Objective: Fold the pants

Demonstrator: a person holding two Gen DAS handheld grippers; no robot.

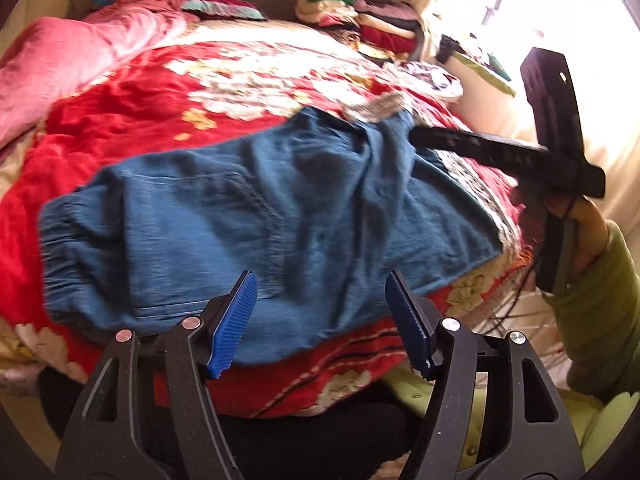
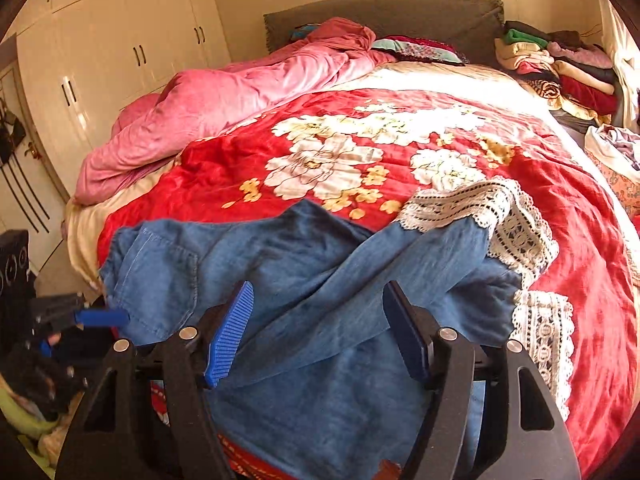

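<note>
Blue denim pants (image 1: 248, 216) with white lace cuffs (image 2: 516, 232) lie crumpled on a red floral blanket (image 1: 120, 120) near the bed's front edge. The elastic waistband is at the left in the left wrist view, the legs run to the right. My left gripper (image 1: 320, 320) is open and empty, just above the pants' near edge. My right gripper (image 2: 316, 332) is open and empty over the overlapping legs; it also shows from the side in the left wrist view (image 1: 560, 152). In the right wrist view the left gripper's blue fingertip (image 2: 102, 317) sits by the waistband.
A pink quilt (image 2: 224, 108) is bunched at the bed's far left. Stacks of folded clothes (image 2: 560, 68) stand at the far right by the grey headboard (image 2: 384, 16). A white wardrobe (image 2: 100, 60) lines the left wall. A bright window (image 1: 560, 8) is at the right.
</note>
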